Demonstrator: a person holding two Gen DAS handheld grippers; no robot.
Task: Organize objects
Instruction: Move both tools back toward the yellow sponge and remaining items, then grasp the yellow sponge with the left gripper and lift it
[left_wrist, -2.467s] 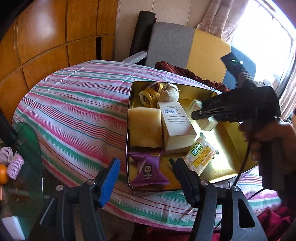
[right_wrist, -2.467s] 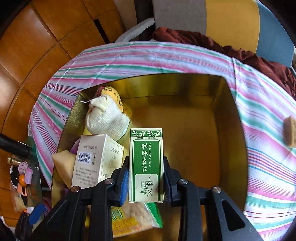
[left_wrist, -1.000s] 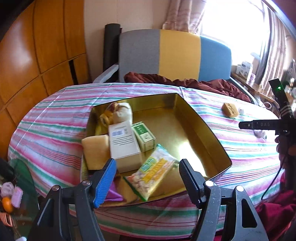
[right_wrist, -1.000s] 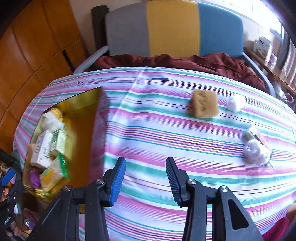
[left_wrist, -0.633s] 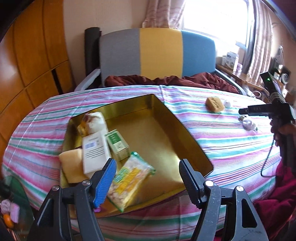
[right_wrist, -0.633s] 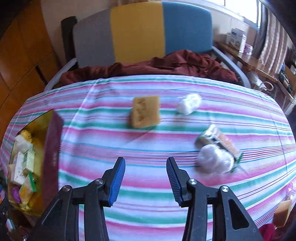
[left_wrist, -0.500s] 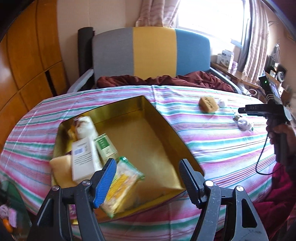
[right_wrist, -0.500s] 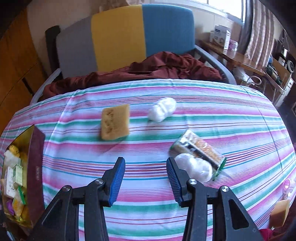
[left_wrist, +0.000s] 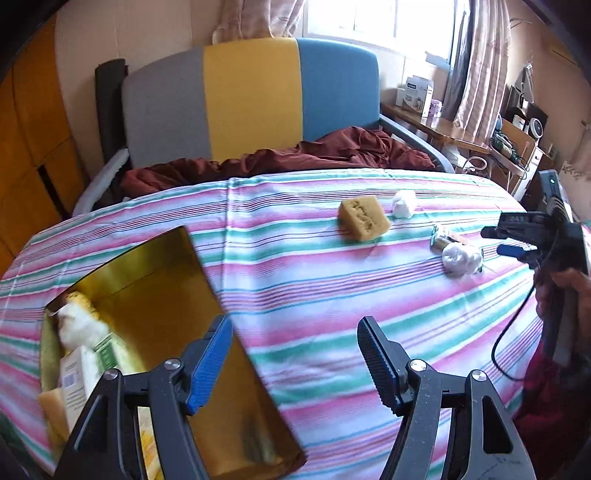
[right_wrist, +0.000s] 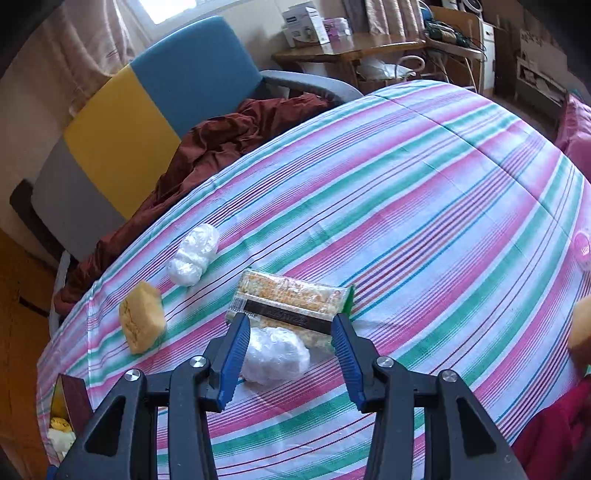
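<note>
While sorting is part done: several items already lie in the gold tin (left_wrist: 162, 280) at the left of the striped surface (left_wrist: 295, 280); others wait outside it
Progress, done: a white box (left_wrist: 75, 376), a green carton (left_wrist: 105, 349), a pale bundle (left_wrist: 75, 325) and a yellow block (left_wrist: 51, 406) sit crowded at the tin's left end; most of its floor is bare
Progress, left: a tan sponge (right_wrist: 142, 321), a small white wad (right_wrist: 194, 254), a snack packet (right_wrist: 291, 306) and a plastic-wrapped white ball (right_wrist: 277, 356) lie loose on the cloth, well apart from the tin
Likely next item: the white ball, judged from where the right gripper (right_wrist: 290, 358) hangs
White ball, look: crinkled clear film over a soft white lump, touching the near edge of the snack packet
Snack packet, look: flat clear wrapper, crumbly beige filling, dark band, green end seal
Right fingers: parted with the ball between them, seemingly not yet pressing it, though blur makes contact hard to judge
Left gripper (left_wrist: 295, 358): fingers wide apart and empty, above the tin's right wall
Person: a hand (left_wrist: 565, 291) holds the right tool's handle at the frame edge
</note>
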